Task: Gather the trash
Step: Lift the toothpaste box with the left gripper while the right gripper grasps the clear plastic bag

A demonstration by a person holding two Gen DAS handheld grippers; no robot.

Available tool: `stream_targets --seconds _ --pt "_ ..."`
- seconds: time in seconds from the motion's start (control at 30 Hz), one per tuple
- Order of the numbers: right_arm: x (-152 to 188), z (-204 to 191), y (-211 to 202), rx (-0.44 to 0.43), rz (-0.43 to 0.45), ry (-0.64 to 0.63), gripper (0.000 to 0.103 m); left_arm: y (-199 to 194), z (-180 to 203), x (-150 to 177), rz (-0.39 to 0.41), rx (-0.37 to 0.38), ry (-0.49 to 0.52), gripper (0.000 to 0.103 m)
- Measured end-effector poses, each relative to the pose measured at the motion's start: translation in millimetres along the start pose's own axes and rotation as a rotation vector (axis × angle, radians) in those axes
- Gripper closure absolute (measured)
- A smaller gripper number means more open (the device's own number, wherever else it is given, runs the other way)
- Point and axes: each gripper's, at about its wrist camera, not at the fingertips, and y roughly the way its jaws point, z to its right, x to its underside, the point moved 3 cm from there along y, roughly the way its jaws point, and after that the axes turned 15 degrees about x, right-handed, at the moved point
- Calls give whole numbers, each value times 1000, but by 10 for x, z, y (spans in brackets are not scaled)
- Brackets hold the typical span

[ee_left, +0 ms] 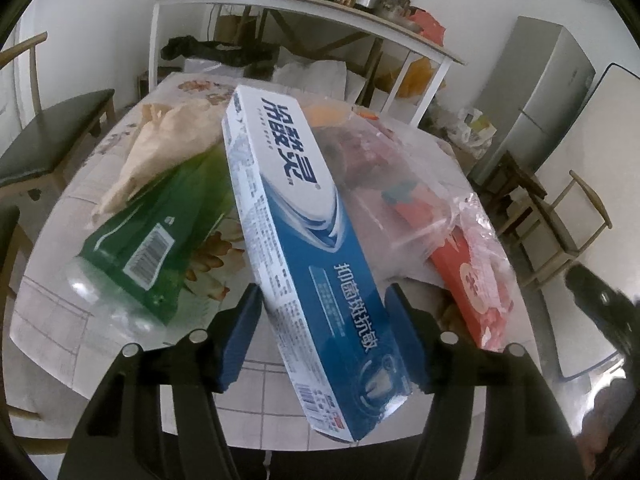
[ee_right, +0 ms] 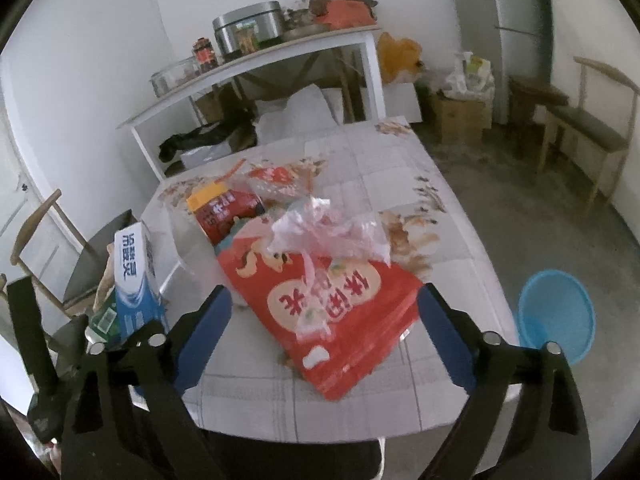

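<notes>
Trash lies scattered over the table (ee_right: 400, 184), which wears a pale cloth with a floral print. In the left wrist view a blue and white toothpaste box (ee_left: 296, 216) runs from the upper centre of the frame down to the lower centre, its near end lifted off the cloth. The left gripper (ee_left: 326, 332) has its fingers (ee_left: 240, 340) pressed against both long sides of that box, which is held. To the left of the box lie a green packet (ee_left: 160, 224) and, beyond it at the upper left, a crumpled brown paper bag (ee_left: 168, 148).

In the right wrist view a red packet (ee_right: 332, 312) with printed characters lies flat at the centre of the frame, with a crumpled clear plastic wrapper (ee_right: 328, 228) on its far end. Behind these, a clear bag holds a red and yellow package (ee_right: 224, 208). The right gripper (ee_right: 324, 344) stands spread wide to either side of the near end of the red packet, its fingers (ee_right: 204, 340) apart from the packet and holding nothing. A light blue bin (ee_right: 556, 316) stands on the floor at the lower right, beside the table.
</notes>
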Motion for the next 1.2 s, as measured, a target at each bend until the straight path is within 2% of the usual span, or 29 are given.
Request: stream_targets --seconds 0.07,0.23,0.37,0.43,0.63,0.7,0.73,0.8,0.87,0.93,1.0,1.2 --pt "-69 -37 85 -17 -10 -17 23 -54 11 -2 15 -1 10 41" --pt "-247 -263 356 -31 -12 -136 25 -168 91 -15 63 -5 55 42" --pt "-304 -494 540 14 6 -271 26 -214 139 -39 91 1 92 42" --pt "-329 -529 617 31 12 -294 26 -222 164 -37 98 7 111 42" --pt "-388 -528 1055 29 -70 -323 26 -229 211 -37 117 32 146 43" --pt "-375 -522 1132 15 -101 -311 46 -233 213 -46 126 35 153 44" --pt "-367 -506 1160 1 -121 -297 52 -231 216 -56 130 34 157 44" --pt "-364 -466 1198 -3 -149 -264 79 -242 210 -64 139 33 161 45" --pt "-366 -433 1199 -12 -158 -236 91 -252 207 -69 147 23 168 64" --pt "-367 -384 1166 -14 -152 -216 99 -241 202 -62 138 23 172 65" --pt "-369 -354 1114 -3 -135 -211 102 -215 186 -45 122 20 166 65" --pt "-408 -258 896 13 -63 -184 103 -182 137 -13 98 -1 146 66"
